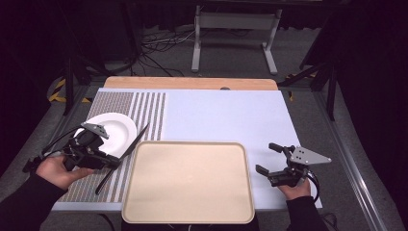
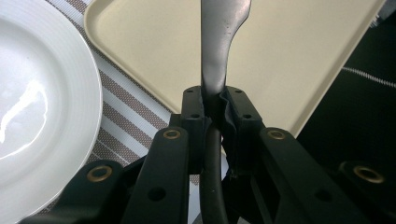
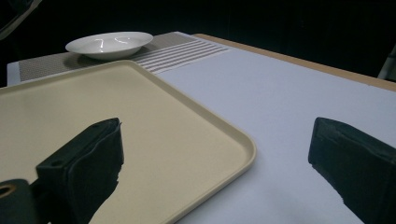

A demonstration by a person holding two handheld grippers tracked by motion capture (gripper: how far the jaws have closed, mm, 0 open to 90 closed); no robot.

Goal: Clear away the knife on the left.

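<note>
the left gripper (image 1: pixel 113 161) sits at the left edge of the tabletop (image 1: pixel 226 115), its fingers (image 2: pixel 194 112) clenched on a long dark metal knife (image 1: pixel 122 156). in the high view the knife's long axis runs diagonally: one end points up and to the right toward the far left corner of the tray, the other end down and to the left over the striped mat. in the left gripper view the grey blade (image 2: pixel 219 42) rises straight from between the fingers and reaches over the tray, while the dark handle drops below them.

the wide, shallow beige plastic tray (image 1: pixel 187 180) lies at the near middle of the tabletop, just right of the knife. a round white ceramic plate (image 1: pixel 118 127) rests on the brown-and-white striped woven placemat (image 1: pixel 144 108), beside the left gripper and apart from the tray.

the right gripper (image 1: pixel 269 159) hangs over the pale blue tabletop just right of the tray, its fingers (image 3: pixel 88 158) spread wide and released, grasping nothing.
</note>
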